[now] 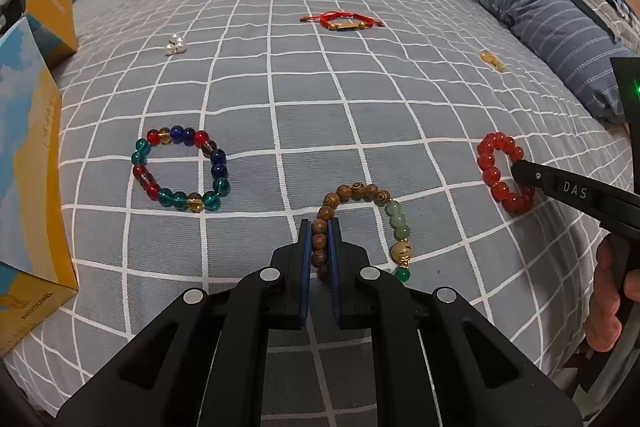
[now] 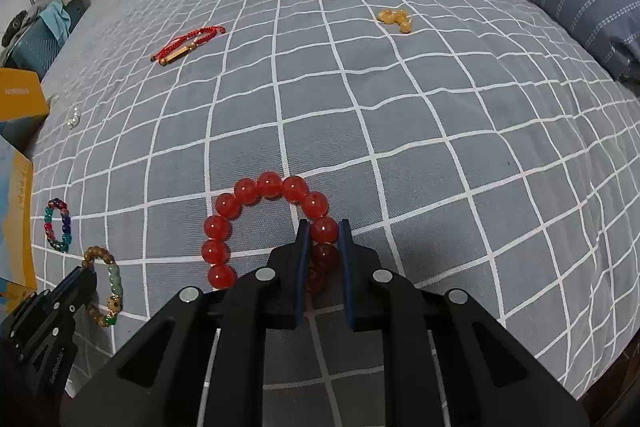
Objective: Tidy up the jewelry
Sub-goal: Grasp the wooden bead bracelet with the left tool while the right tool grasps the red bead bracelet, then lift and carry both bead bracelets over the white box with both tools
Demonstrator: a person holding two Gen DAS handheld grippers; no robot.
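On the grey checked bedspread (image 1: 304, 115) my left gripper (image 1: 320, 227) is shut on the wooden side of a brown and green bead bracelet (image 1: 394, 219), which still lies on the bed. My right gripper (image 2: 323, 227) is shut on a red bead bracelet (image 2: 256, 187), its blue pads pressing a bead on the near right side. In the left wrist view the right gripper (image 1: 520, 167) reaches the red bead bracelet (image 1: 490, 163) from the right. The left gripper (image 2: 86, 273) shows low at the left of the right wrist view, by the brown and green bracelet (image 2: 112, 275).
A multicoloured glass bead bracelet (image 1: 180, 167), a red cord bracelet (image 1: 344, 23), a small pearl cluster (image 1: 176, 45) and amber beads (image 1: 492, 61) lie spread over the bed. Yellow and blue cardboard boxes (image 1: 36, 155) stand at the left edge. A striped pillow (image 1: 532, 7) lies at the right.
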